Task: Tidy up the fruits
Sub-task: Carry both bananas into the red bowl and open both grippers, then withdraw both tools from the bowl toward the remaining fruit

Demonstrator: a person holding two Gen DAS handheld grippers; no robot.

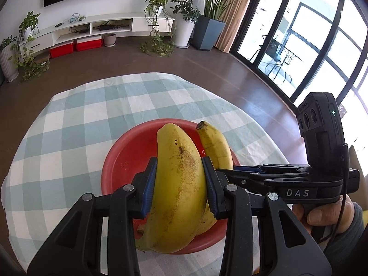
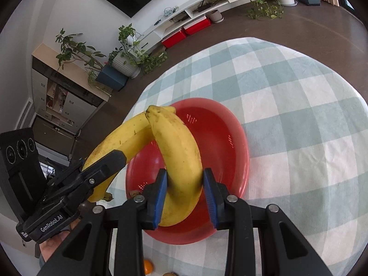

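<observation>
My left gripper (image 1: 179, 184) is shut on a big yellow banana (image 1: 177, 151), blue pads pressing both its sides. It hangs over a red perforated bowl (image 1: 128, 156) on the checked tablecloth. From the right my right gripper (image 1: 230, 170) holds a second banana (image 1: 216, 147) close beside the first. The right wrist view shows the right gripper (image 2: 185, 193) shut on that banana (image 2: 174, 138) above the red bowl (image 2: 225, 151). There the left gripper (image 2: 108, 165) grips the other banana (image 2: 128, 140) at the left, and the two bananas' tips meet.
An orange fruit (image 2: 148, 266) lies on the tablecloth (image 2: 299, 115) at the near edge, below the bowl. A hand (image 1: 322, 214) holds the right gripper's handle. Beyond the round table are brown floor, potted plants (image 1: 184, 18) and a white TV cabinet (image 1: 92, 27).
</observation>
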